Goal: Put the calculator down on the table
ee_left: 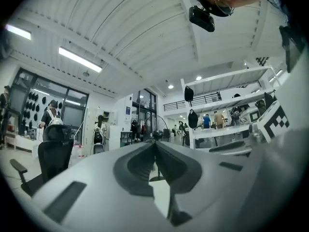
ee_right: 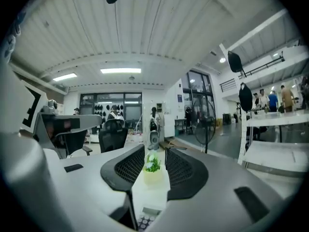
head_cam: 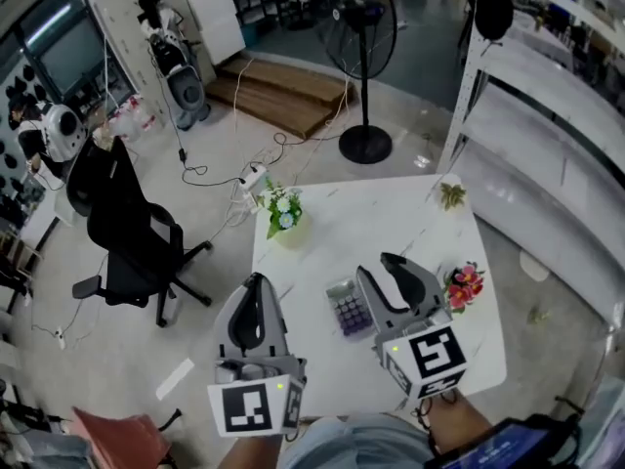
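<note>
The calculator [head_cam: 350,308] lies flat toward the bench's [head_cam: 391,213] near edge, so the released, empty right tool [head_cam: 379,265] and the clenched left tool [head_cam: 256,279] should draw away without nudging it.

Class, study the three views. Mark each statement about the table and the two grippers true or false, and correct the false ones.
1. The calculator lies flat on the white table. True.
2. The right gripper holds the calculator. False: its jaws stand apart and grip nothing, and the calculator rests on the table.
3. The left gripper has its jaws together at the tips. True.
4. The red flowers stand at the table's left edge. False: they are at its right side, beside the right gripper. The yellow pot of white flowers is at the left.
5. A black office chair stands on the floor left of the table. True.
</note>
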Available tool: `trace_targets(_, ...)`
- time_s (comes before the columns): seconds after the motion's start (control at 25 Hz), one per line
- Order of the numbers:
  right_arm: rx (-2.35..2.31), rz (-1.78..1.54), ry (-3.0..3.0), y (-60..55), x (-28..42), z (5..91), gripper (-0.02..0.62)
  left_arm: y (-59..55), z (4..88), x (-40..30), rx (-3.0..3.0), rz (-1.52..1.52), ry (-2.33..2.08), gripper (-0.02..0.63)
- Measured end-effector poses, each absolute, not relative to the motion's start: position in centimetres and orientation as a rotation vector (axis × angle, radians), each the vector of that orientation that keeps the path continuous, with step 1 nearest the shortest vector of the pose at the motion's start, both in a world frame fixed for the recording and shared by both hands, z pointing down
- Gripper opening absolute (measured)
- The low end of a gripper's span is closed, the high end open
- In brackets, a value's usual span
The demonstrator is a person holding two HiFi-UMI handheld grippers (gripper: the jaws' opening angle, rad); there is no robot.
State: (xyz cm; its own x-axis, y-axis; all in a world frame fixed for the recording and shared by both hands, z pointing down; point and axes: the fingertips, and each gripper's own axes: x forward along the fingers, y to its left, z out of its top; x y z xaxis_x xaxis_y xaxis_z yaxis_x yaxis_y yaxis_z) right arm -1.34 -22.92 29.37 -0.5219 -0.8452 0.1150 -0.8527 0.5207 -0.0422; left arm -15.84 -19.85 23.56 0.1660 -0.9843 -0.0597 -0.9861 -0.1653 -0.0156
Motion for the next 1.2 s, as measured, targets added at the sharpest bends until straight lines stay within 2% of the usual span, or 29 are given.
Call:
trace_targets(0.24,1.574,-0.078,-2.72,-21.9,0.1,24.2,0.038,-18.9,19.5,-14.2,-2.32,0.137,1.934,0.009)
trace_targets(0.32,1.587,-0.103,-2.722,-21.6,0.4,23.5,0.021,-18.7,19.0,-13.8,-2.304,0.137,1.914,0.009)
trace_targets(1.2,1.617,-0.146,-2.73,-21.0,1.3,22.8,0.017,-18.3,18.1,-11.7,-2.313,0.165,1.837,0.009)
